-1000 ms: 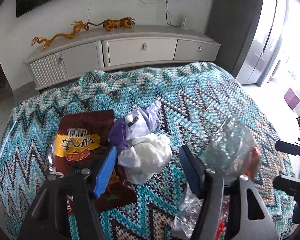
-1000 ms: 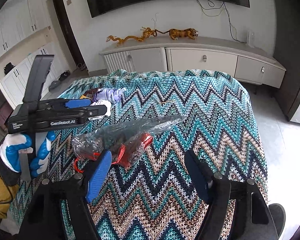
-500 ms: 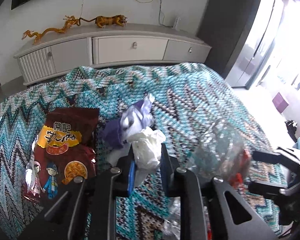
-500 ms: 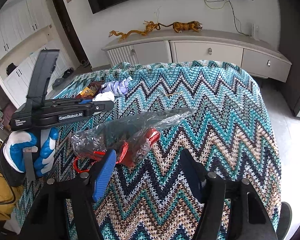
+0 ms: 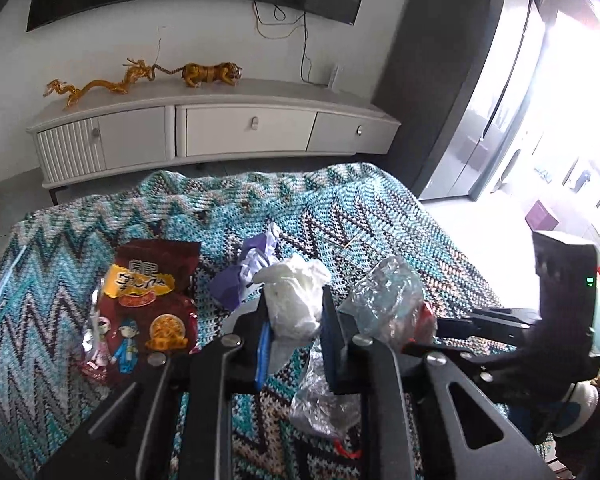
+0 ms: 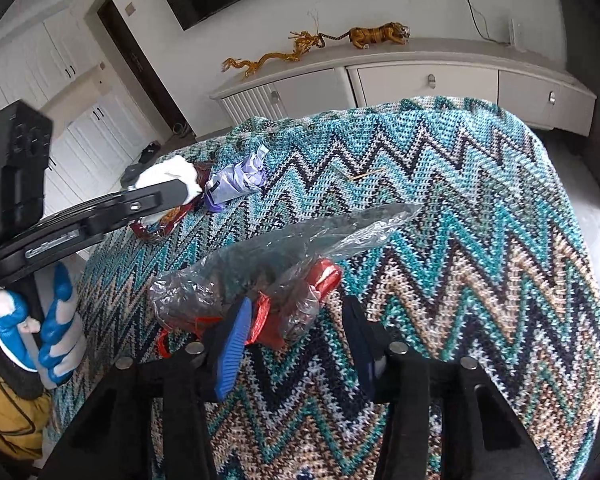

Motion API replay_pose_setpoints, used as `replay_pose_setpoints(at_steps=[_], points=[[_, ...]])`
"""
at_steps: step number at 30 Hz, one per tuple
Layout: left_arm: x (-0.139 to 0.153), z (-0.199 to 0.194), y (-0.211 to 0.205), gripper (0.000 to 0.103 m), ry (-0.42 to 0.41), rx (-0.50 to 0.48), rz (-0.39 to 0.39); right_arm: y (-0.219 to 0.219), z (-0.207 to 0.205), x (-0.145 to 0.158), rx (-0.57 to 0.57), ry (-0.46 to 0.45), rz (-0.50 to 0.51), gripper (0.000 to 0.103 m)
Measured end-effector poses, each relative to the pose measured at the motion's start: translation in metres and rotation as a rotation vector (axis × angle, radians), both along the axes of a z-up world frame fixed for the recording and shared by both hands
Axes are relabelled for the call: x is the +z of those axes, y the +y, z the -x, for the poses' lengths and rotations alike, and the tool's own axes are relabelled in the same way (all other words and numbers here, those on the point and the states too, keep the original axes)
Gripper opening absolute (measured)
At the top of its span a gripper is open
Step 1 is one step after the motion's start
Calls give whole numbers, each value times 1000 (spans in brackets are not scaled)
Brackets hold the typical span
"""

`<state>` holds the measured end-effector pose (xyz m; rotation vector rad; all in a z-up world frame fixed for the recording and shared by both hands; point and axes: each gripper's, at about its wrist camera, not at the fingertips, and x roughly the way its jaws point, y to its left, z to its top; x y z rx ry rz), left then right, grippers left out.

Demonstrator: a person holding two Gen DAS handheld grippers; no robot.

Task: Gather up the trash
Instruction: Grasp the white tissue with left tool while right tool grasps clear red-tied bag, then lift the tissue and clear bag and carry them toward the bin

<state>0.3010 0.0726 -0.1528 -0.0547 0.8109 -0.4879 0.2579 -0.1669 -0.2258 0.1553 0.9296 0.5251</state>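
My left gripper (image 5: 294,320) is shut on a crumpled white tissue (image 5: 296,300) and holds it above the zigzag blanket (image 5: 380,220); the tissue also shows in the right wrist view (image 6: 172,176). A crumpled purple wrapper (image 5: 240,276) lies just behind it. A brown snack bag (image 5: 148,296) lies to the left. A clear plastic bag with red netting (image 6: 276,272) lies in front of my right gripper (image 6: 296,332), which is open, its left finger touching the bag.
A white TV cabinet (image 5: 220,132) with gold dragon and tiger figures (image 5: 212,74) stands beyond the blanket's far edge. A toothpick (image 6: 366,174) lies on the blanket. A bright glass door is at the right.
My left gripper closed on the white tissue and lifted it off the blanket. My right gripper moved closer to the clear plastic bag.
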Motion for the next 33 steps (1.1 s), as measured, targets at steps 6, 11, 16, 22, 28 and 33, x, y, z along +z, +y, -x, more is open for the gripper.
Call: replay_pose_setpoints(at_steps=[6, 11, 16, 22, 28, 33], points=[[12, 14, 13, 19, -25, 25, 1, 1, 0, 2, -3, -7, -22, 16], [22, 23, 23, 19, -45, 52, 13, -3, 13, 16, -6, -46, -29, 12], [33, 36, 29, 19, -67, 65, 17, -7, 29, 39, -7, -97, -30, 11], [49, 52, 33, 19, -95, 76, 22, -10, 50, 63, -7, -148, -24, 11], [71, 72, 33, 19, -140, 76, 30, -21, 74, 88, -26, -205, -23, 11], [90, 88, 32, 19, -172, 71, 43, -34, 95, 111, -56, -262, -26, 10]])
